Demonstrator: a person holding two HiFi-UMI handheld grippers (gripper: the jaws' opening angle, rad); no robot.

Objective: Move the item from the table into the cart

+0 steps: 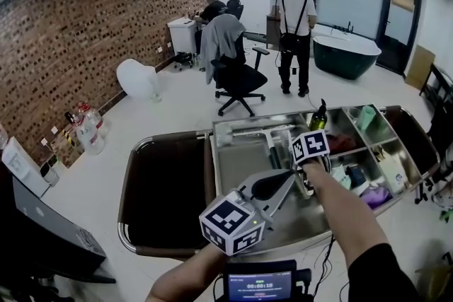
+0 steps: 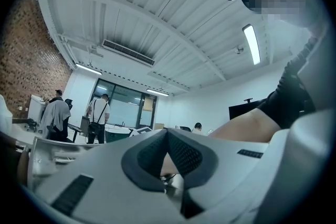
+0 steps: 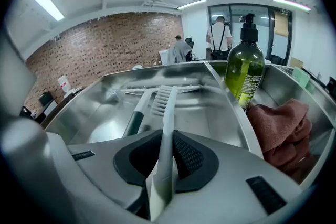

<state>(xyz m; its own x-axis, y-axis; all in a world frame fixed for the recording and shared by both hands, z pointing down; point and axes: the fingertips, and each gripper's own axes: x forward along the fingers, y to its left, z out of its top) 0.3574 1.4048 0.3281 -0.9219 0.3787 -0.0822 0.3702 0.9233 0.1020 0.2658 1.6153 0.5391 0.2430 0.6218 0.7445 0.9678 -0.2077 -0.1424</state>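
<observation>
Left gripper [image 2: 167, 132] upturned, jaws clenched empty; right gripper [image 3: 167, 136] jaws gripping white brush [image 3: 164, 107] above cart [image 3: 100, 107].

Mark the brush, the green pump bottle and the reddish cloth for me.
brush [image 3: 167, 123], right gripper view, on its handle between the jaws.
green pump bottle [image 3: 244, 68], right gripper view, on its body.
reddish cloth [image 3: 278, 123], right gripper view, on its top fold.

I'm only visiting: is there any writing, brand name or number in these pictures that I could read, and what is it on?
Nothing reads clearly enough to quote.
Green pump bottle: its label has print, too small and blurred to read.
Small screen at the bottom of the head view: a row of digits and a line of text, too blurred to quote.
Marker cubes: black-and-white square patterns only, no words.
</observation>
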